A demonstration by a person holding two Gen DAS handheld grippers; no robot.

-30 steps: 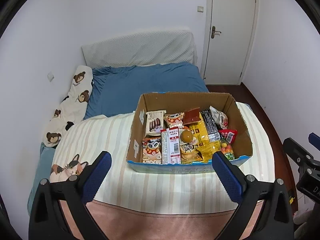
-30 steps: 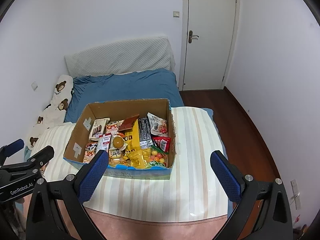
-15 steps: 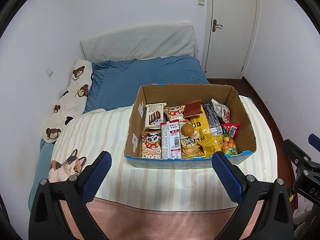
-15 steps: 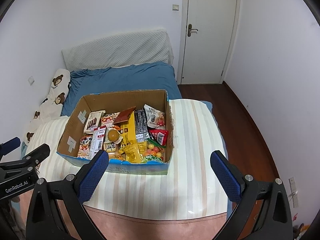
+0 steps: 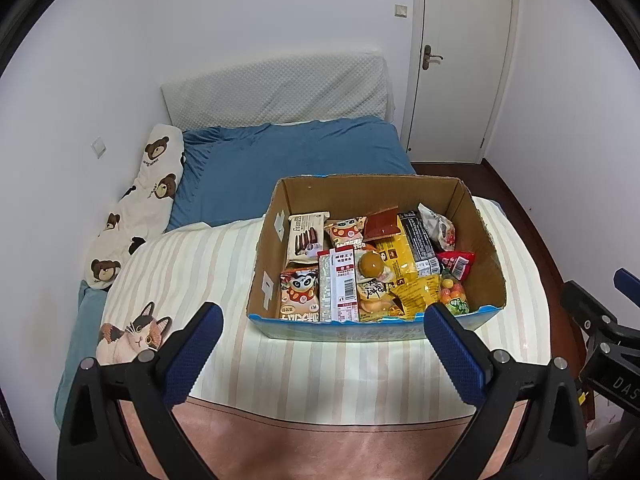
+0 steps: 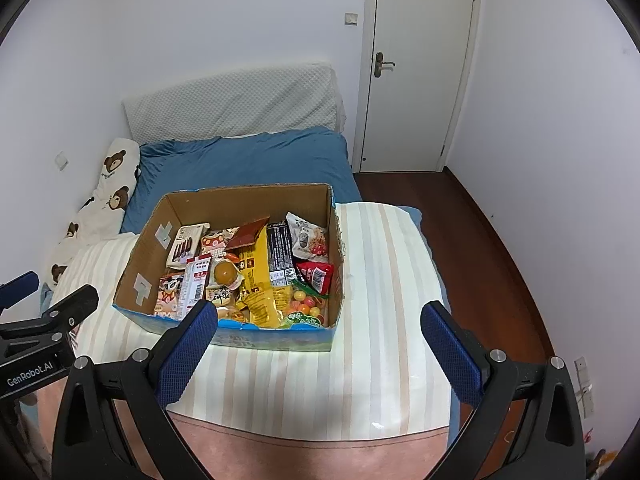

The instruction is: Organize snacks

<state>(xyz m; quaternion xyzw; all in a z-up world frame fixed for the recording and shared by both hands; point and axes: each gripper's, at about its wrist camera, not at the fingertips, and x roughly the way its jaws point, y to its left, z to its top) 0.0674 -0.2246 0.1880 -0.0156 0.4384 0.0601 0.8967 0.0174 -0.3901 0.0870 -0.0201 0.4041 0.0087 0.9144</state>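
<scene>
change: against a second ago the cardboard box point(image 5: 376, 256) sits lower and nearer in both views; we came closer.
snacks point(image 6: 256, 272): all inside the box, mixed.
left gripper point(image 5: 320, 344): wide apart, empty, just before the box.
right gripper point(image 6: 320, 344): same.
room: striped blanket point(image 5: 320, 376) free around the box.

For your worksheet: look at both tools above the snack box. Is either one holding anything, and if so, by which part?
Nothing is held. The left tool and the right tool are both wide open and empty, short of the cardboard box of snacks.
</scene>
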